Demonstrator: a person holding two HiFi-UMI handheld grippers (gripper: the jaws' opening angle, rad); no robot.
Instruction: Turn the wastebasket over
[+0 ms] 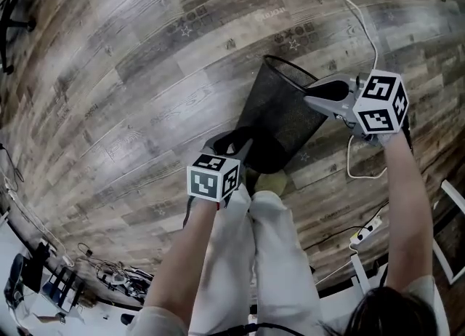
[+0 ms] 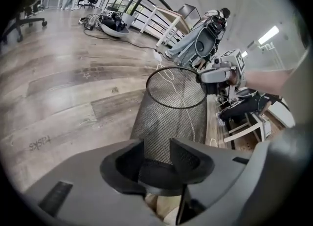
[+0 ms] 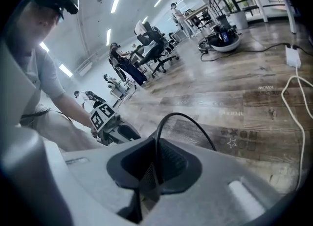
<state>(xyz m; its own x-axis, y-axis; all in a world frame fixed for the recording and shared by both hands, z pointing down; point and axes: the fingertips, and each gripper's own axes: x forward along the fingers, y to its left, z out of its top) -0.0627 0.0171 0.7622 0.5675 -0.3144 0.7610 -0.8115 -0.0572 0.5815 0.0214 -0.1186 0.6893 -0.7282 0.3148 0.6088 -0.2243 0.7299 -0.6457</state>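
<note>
Left tongs [image 2: 157,152] sit nearest, jaws held fairly wide and closed on the base end of the black mesh wastebasket [image 1: 280,120], just in front of the person's legs [image 1: 261,254]. Right tongs [image 3: 157,164] are nearly closed, pinching the wire rim at the basket's far right. Basket lies tilted over the wood floor [image 1: 145,94], mouth pointing far and right, base near. Cannot tell whether the base is clear of the floor. Judgement: both grips are made and the turn-over is at its start. Next move calls for swinging the rim down while the base comes up, both holds kept firm, so the mouth lands flat. A white cable [image 1: 360,14] lies to the right, so keep clear of it.
</note>
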